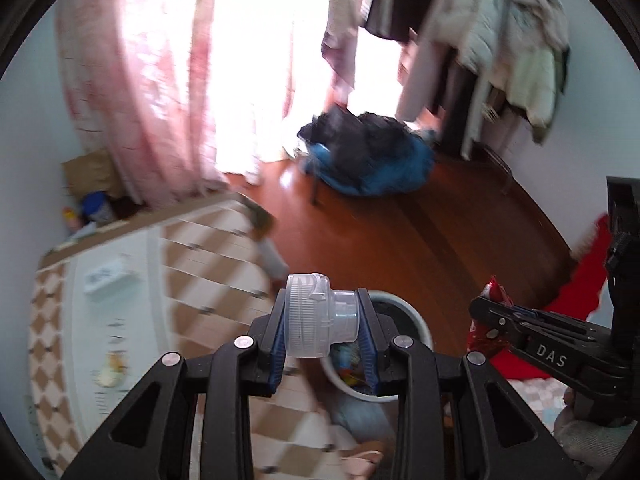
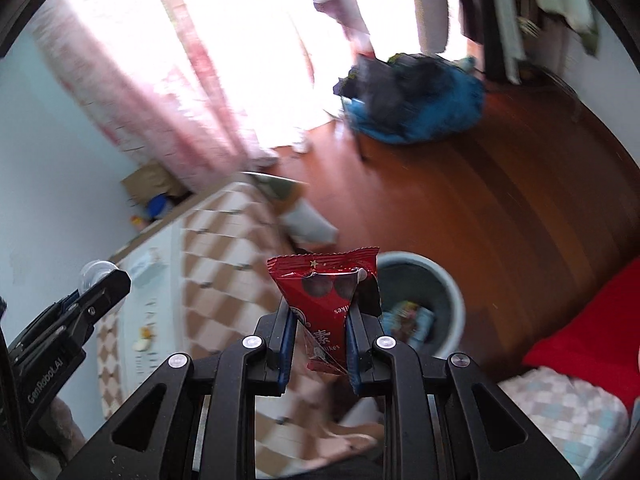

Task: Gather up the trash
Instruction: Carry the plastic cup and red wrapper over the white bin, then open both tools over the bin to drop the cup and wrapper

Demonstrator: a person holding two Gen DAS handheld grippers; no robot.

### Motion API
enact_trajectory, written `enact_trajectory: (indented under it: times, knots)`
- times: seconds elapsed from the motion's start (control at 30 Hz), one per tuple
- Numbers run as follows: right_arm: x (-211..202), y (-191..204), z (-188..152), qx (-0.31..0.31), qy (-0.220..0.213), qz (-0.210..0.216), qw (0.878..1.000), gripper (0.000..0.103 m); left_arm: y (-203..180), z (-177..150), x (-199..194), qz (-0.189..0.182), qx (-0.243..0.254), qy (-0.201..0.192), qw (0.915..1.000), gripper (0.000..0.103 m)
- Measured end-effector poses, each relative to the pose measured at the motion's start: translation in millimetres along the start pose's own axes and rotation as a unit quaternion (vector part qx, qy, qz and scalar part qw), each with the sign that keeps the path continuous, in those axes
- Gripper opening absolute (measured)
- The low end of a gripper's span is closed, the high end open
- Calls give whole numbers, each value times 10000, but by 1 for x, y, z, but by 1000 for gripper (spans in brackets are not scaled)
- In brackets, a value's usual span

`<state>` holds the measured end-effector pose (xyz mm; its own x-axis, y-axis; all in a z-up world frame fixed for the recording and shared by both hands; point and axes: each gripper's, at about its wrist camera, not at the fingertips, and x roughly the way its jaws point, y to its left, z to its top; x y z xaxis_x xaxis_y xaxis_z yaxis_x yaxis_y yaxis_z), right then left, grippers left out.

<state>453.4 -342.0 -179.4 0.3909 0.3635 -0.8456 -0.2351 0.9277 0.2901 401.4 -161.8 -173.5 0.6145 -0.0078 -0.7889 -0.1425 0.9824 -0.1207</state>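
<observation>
Left tongs (image 1: 323,330) pinch a clear cap (image 1: 316,316); right tongs (image 2: 322,344) pinch a red wrapper (image 2: 330,300). The bin (image 2: 448,284), just beyond both, already holds wrappers. Judged half done: both pieces remain to be dropped.

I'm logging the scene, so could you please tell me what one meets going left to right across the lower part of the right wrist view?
Left gripper → checkered cabinet → red wrapper in the right gripper → bin → red cloth.
</observation>
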Motion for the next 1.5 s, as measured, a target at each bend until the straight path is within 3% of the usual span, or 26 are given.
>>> enact_trajectory:
  times: [0.03,0.07,0.2,0.33,0.37,0.57,0.77,0.83,0.87,0.93,1.0,1.03,1.1,1.13,1.2,1.5]
  knots:
    - [13,-31,-3,194,143,-48,9997,23,-12,-2,15,-53,57,127,9999,27]
    - [13,-31,-3,194,143,-48,9997,23,-21,-5,30,-81,104,260,9996,27]
    - [64,-96,-13,599,571,-83,9965,23,-48,-18,86,-123,262,731,9969,27]
    - [96,-119,-20,710,807,-141,9941,23,-65,-33,137,-82,366,1157,9926,27]
    - [120,-132,-22,737,970,-181,9924,23,-67,-37,144,-88,393,1223,9917,27]
    - [164,-154,-22,786,1234,-177,9891,23,-78,-45,189,-102,599,1564,9858,27]
    - [203,-165,-20,826,1445,-212,9858,23,-73,-46,209,-87,491,1759,9831,29]
    - [213,-164,-21,779,1534,-236,9848,23,-70,-46,211,-67,422,1803,9827,34]
    - [215,-164,-21,755,1560,-289,9844,25,-69,-45,212,-48,392,1827,9824,37]
    - [218,-164,-22,727,1599,-339,9839,40,-66,-44,211,-29,328,1825,9827,58]
    - [217,-165,-24,764,1594,-406,9834,65,-63,-43,209,-5,286,1803,9832,72]
    - [215,-165,-25,752,1585,-437,9835,68,-62,-41,207,5,260,1790,9835,76]
    - [211,-164,-27,691,1582,-551,9834,87,-59,-40,203,64,227,1783,9837,83]
    - [209,-163,-28,677,1585,-570,9834,91,-57,-38,202,92,218,1784,9837,94]
    - [201,-162,-30,657,1570,-653,9832,103,-54,-36,196,160,221,1748,9842,99]
    - [156,-145,-32,310,1286,-1048,9857,103,-40,-36,163,447,130,1586,9862,99]
